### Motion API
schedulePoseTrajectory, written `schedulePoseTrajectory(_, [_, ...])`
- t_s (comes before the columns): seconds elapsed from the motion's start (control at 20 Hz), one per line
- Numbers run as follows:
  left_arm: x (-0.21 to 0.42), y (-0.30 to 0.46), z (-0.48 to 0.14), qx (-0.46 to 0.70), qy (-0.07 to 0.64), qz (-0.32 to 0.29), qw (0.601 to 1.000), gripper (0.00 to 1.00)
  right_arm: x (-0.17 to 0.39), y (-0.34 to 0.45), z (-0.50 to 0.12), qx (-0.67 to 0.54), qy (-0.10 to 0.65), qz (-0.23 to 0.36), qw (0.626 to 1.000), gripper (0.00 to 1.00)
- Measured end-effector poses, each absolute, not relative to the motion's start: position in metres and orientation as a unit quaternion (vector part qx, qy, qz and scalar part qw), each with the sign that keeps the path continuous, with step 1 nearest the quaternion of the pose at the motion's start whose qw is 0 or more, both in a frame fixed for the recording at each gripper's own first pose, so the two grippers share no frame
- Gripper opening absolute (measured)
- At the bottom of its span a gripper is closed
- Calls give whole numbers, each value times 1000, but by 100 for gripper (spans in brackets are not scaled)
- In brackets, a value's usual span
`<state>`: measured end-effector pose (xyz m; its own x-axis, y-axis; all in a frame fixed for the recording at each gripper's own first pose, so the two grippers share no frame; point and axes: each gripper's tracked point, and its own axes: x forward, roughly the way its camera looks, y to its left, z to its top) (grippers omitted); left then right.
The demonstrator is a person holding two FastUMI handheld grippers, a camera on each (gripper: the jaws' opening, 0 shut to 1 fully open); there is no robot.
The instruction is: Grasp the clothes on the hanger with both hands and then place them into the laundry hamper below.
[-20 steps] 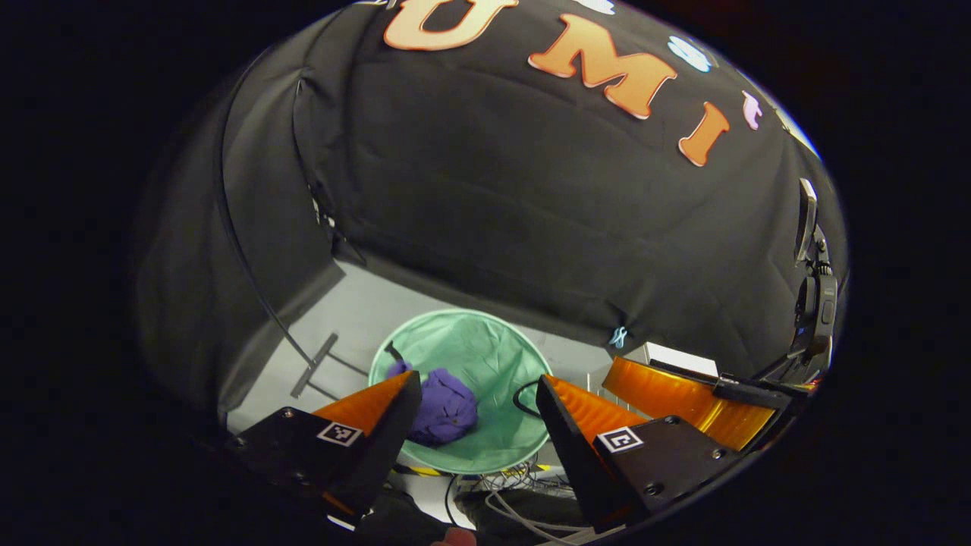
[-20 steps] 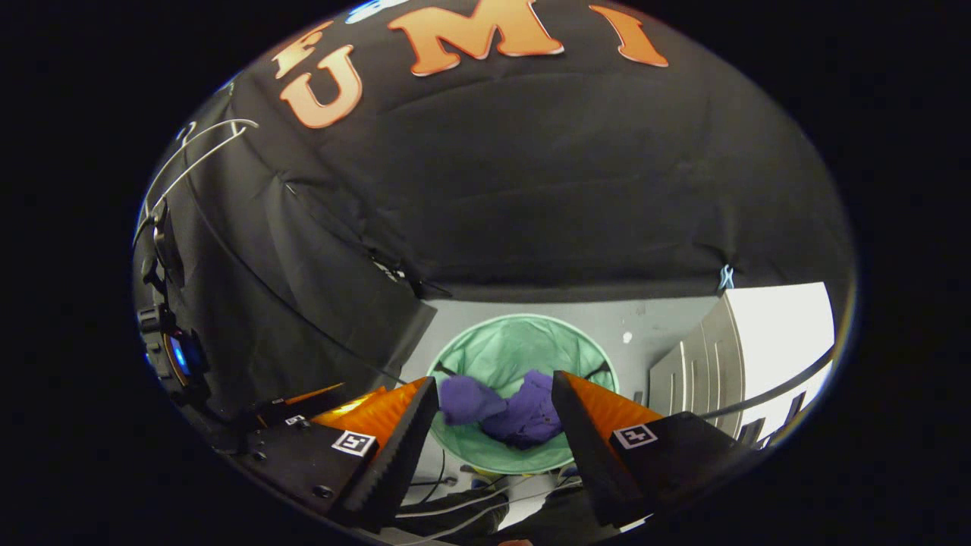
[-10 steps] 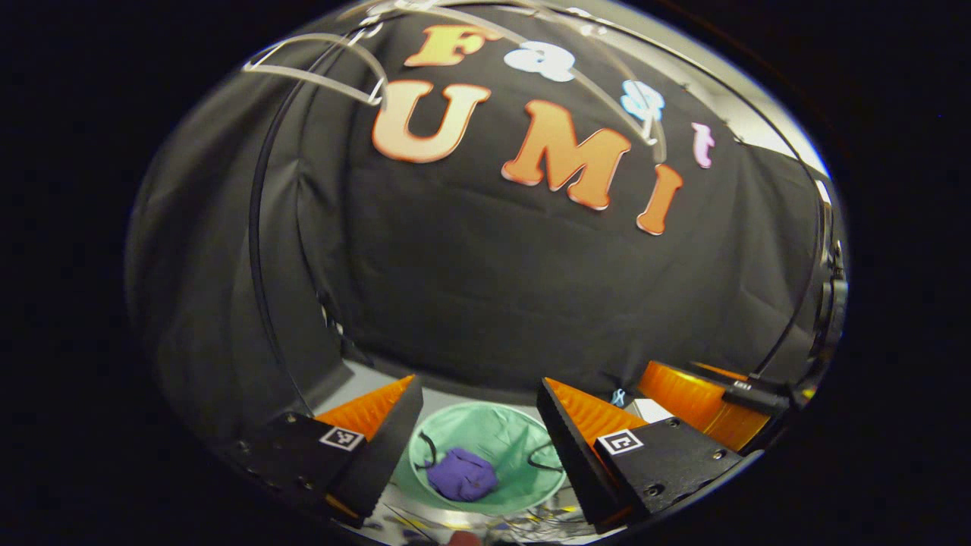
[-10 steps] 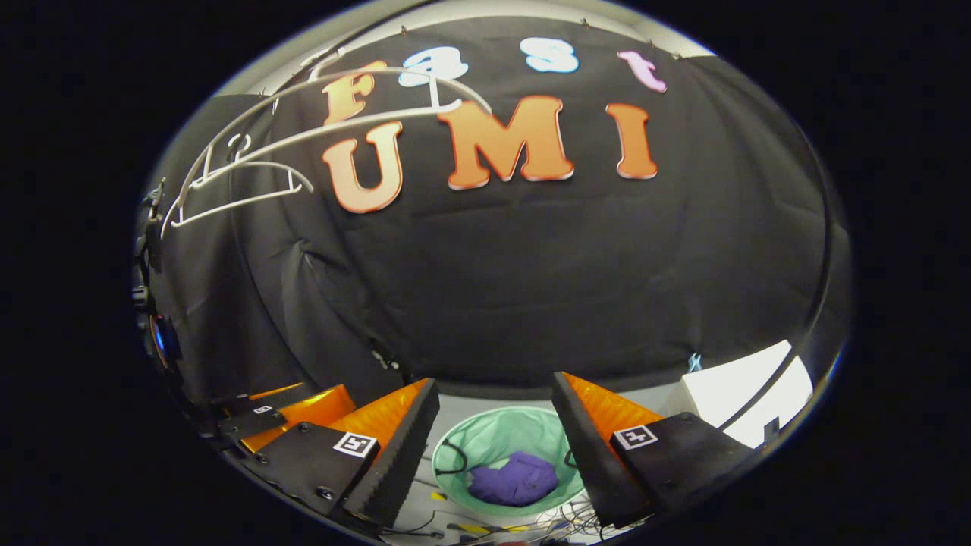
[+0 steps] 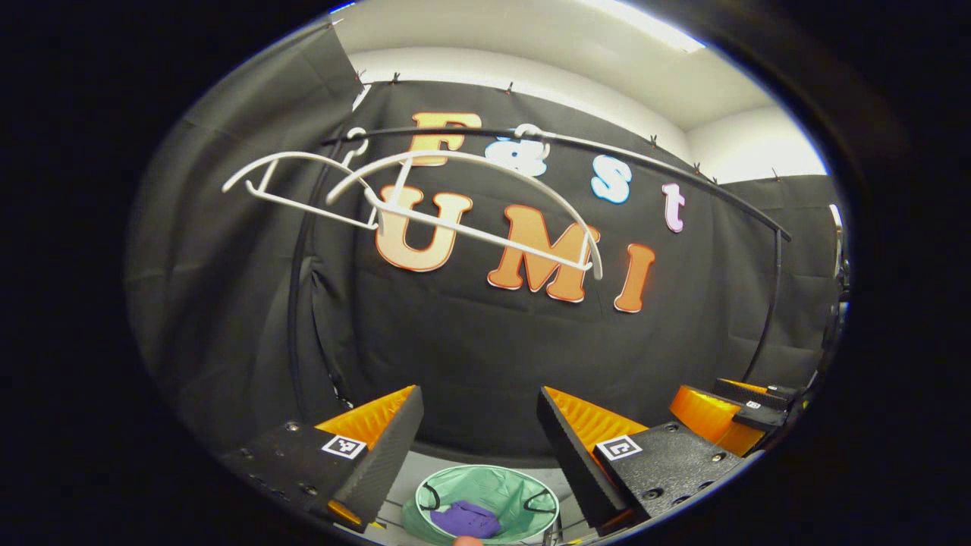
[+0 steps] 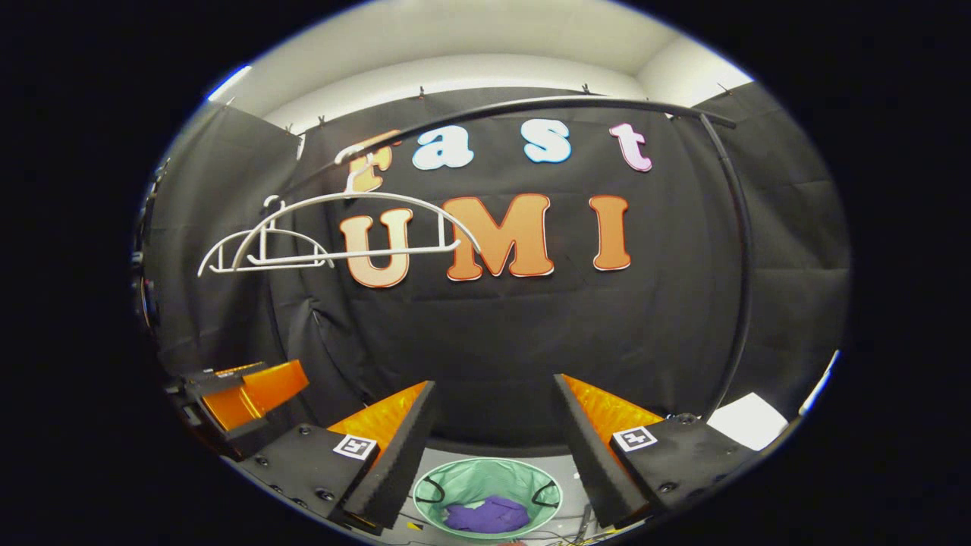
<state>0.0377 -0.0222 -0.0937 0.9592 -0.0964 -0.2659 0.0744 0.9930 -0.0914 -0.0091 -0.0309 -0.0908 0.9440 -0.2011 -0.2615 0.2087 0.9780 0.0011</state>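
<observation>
Purple clothes lie bunched in one heap at the bottom of the single green laundry hamper, which stands on the floor far below both grippers. In the left gripper view the left gripper has its fingers spread wide apart with nothing between them; the right gripper in its own view is likewise parted and empty. Each view also catches the other gripper off to the side — partly cut off at the edge, so its jaws are hard to judge. The hamper's near rim is cropped at the bottom of both views, and its two black handles are only just legible.

Farther back, two white hangers hang bare on one black rail that arches across the booth; they overlap, so their outlines are hard to separate.

Compared with a second ago both views have tilted upward: the hamper has shrunk and dropped toward the bottom edge, while the hangers, rail and pale ceiling have come into sight.
</observation>
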Motion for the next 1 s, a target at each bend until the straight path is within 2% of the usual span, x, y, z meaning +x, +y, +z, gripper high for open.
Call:
schedulePoseTrajectory(0.15, [7,-20,-63,-37,107,-26,993,92,-47,-40,-66,18,103,-97,990,88])
schedulePoseTrajectory(0.3, [-21,-28,-37,-19,77,-12,997,99,-81,-49,-50,13,94,-91,991,89])
schedulePoseTrajectory(0.4, [-38,-38,-26,-18,67,-12,998,92,-102,-55,-35,10,81,-89,993,89])
schedulePoseTrajectory(0.55, [-62,-48,-9,-26,52,-8,998,92,-129,-60,-16,1,61,-87,994,89])
schedulePoseTrajectory(0.6, [-70,-52,-2,-26,46,-9,999,95,-136,-60,-11,-1,55,-86,995,88])
schedulePoseTrajectory(0.7, [-94,-62,10,-23,38,-12,999,92,-151,-60,-2,-4,47,-83,995,89])
schedulePoseTrajectory(0.75, [-105,-63,17,-21,30,-12,999,95,-158,-58,-1,-3,46,-80,996,98])
schedulePoseTrajectory(0.85, [-122,-65,30,-17,18,-10,1000,92,-170,-56,2,3,45,-73,996,98])
schedulePoseTrajectory(0.9, [-129,-65,34,-16,14,-10,1000,92,-175,-55,3,4,44,-71,996,89])
schedulePoseTrajectory(1.0, [-139,-67,40,-16,9,-9,1000,93,-184,-57,4,5,42,-72,997,89])
